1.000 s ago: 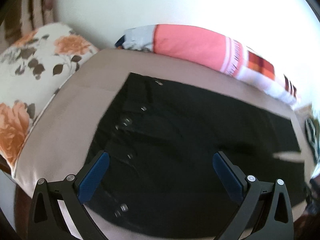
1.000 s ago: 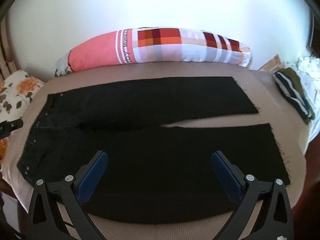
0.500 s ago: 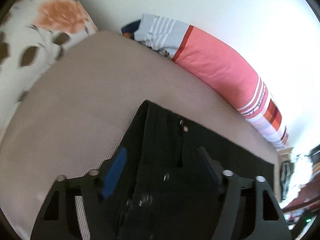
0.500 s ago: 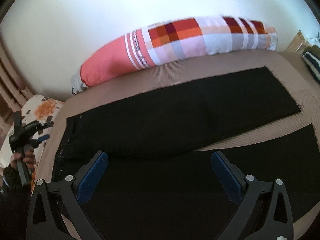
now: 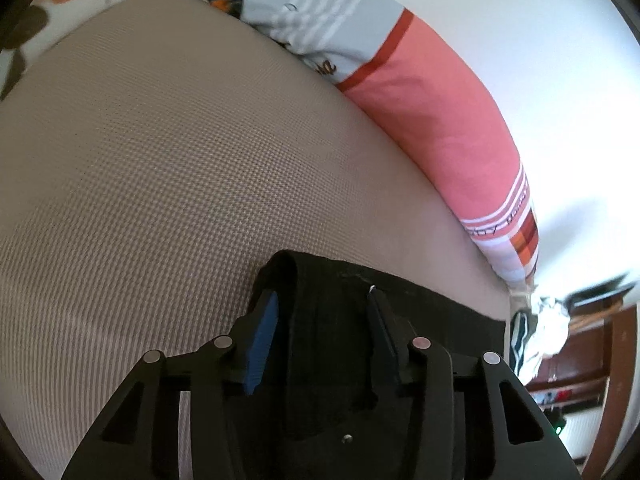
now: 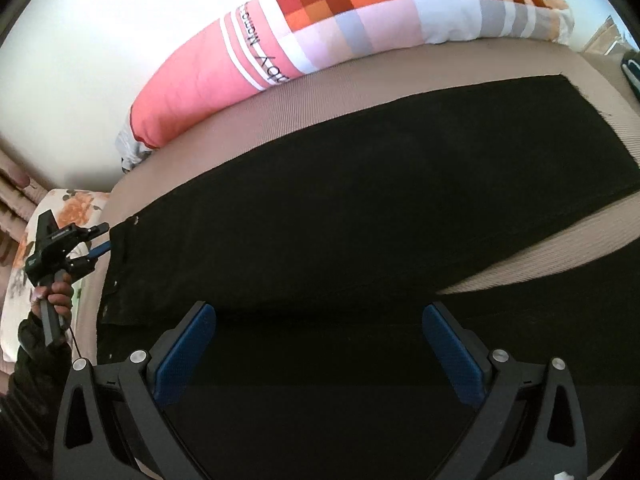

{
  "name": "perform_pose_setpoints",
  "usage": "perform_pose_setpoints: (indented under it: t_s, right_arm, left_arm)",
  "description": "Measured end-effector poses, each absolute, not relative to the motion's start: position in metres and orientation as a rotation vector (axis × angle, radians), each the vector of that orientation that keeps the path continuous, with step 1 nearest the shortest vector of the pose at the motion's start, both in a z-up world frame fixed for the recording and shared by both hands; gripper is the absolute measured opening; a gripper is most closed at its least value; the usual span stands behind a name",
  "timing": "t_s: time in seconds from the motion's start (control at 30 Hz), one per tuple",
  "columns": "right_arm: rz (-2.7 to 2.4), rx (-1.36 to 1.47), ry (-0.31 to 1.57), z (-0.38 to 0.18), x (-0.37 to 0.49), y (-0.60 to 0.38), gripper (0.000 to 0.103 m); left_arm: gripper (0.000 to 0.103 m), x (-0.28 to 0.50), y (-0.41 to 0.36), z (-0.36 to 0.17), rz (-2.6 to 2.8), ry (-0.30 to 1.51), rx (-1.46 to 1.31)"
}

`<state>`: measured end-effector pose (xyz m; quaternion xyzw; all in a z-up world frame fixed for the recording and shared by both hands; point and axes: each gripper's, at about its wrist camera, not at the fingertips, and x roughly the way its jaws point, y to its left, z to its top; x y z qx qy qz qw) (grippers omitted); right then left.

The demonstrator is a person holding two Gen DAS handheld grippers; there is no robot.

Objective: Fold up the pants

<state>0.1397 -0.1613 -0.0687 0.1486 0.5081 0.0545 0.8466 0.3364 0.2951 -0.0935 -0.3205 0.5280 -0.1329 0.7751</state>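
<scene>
Black flat pants (image 6: 360, 220), waistband corner in left claw (image 5: 324, 320); right claw (image 6: 320, 344) wide.

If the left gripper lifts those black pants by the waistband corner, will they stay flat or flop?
Probably flop: the black pants lie limp on the bed, and the corner already curls between the left gripper fingers. The long legs would likely drag and sag.
</scene>
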Motion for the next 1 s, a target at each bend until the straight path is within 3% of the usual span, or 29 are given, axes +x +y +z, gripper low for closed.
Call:
perform_pose_setpoints:
  t_s: [0.63, 0.67, 0.77, 1.0]
  right_arm:
    - [0.235, 0.189, 1.021, -0.066, 0.2, -0.124, 0.103]
    - [0.244, 0.176, 1.018, -0.066, 0.204, -0.123, 0.103]
    - [0.286, 0.128, 1.015, -0.064, 0.215, -0.122, 0.103]
    - [0.553, -0.124, 1.045, -0.051, 0.267, -0.119, 0.103]
  left_arm:
    - [0.043, 0.371, 0.263, -0.117, -0.493, 1.135, -0.787]
    - [0.039, 0.371, 0.262, -0.117, -0.477, 1.127, -0.783]
    - [0.009, 0.365, 0.257, -0.109, -0.442, 1.11, -0.715]
    - [0.009, 0.331, 0.246, -0.053, -0.52, 0.969, -0.652]
